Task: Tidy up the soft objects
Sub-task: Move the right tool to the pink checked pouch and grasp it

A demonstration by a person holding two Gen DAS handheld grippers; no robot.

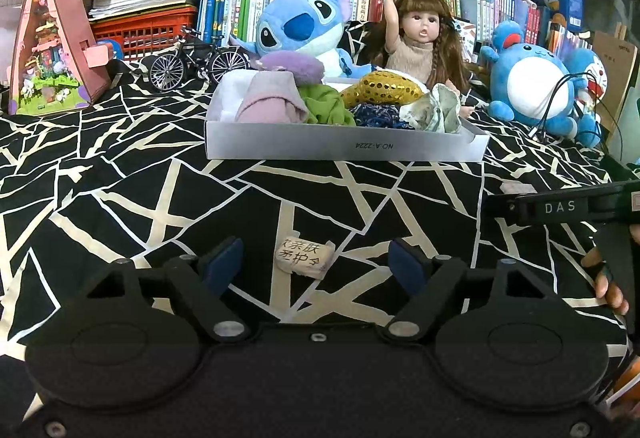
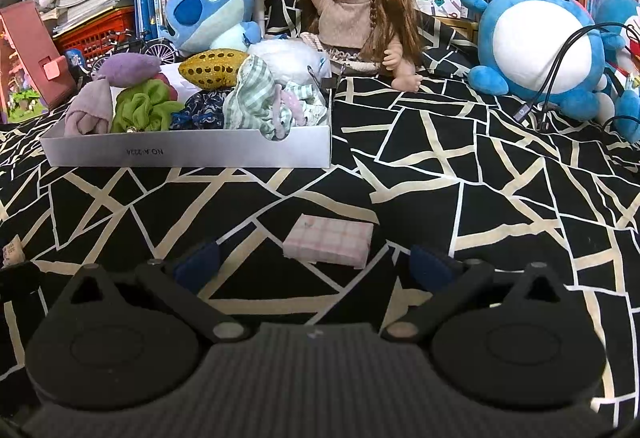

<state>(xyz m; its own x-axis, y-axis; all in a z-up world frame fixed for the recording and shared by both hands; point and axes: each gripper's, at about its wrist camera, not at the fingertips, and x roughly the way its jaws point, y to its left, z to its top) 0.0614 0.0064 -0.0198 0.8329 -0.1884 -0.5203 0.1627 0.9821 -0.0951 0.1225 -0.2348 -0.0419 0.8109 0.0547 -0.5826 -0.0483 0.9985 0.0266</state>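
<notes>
- The left claw (image 1: 316,262) hangs low over the black cloth with pale crack lines (image 1: 120,198), its blue pads (image 1: 224,262) spread apart.
- A small beige tissue packet printed with dark characters (image 1: 306,257) lies on the cloth between those pads, touching neither.
- The right claw (image 2: 316,262) is likewise spread, nothing pinched; a pink checked tissue packet (image 2: 330,240) lies flat on the cloth just ahead of it, nearer the right pad (image 2: 430,262) but apart from it.
- Further back stands a shallow white box (image 1: 344,148) filled with soft items: a pale pink cloth (image 1: 268,104), a purple fuzzy piece (image 1: 296,66), a green scrunchie (image 1: 326,104), a gold sequined piece (image 1: 380,88), a dark blue fabric (image 1: 376,114) and a green checked cloth (image 1: 434,110).
- Behind the box sit a blue plush (image 1: 300,26) and a long-haired doll (image 1: 416,42) with one arm raised; a round blue-and-white plush (image 1: 528,86) sits to the right.
- In the left wrist view, fingers (image 1: 604,278) grip a black handle marked DAS (image 1: 560,207) at the right edge.
</notes>
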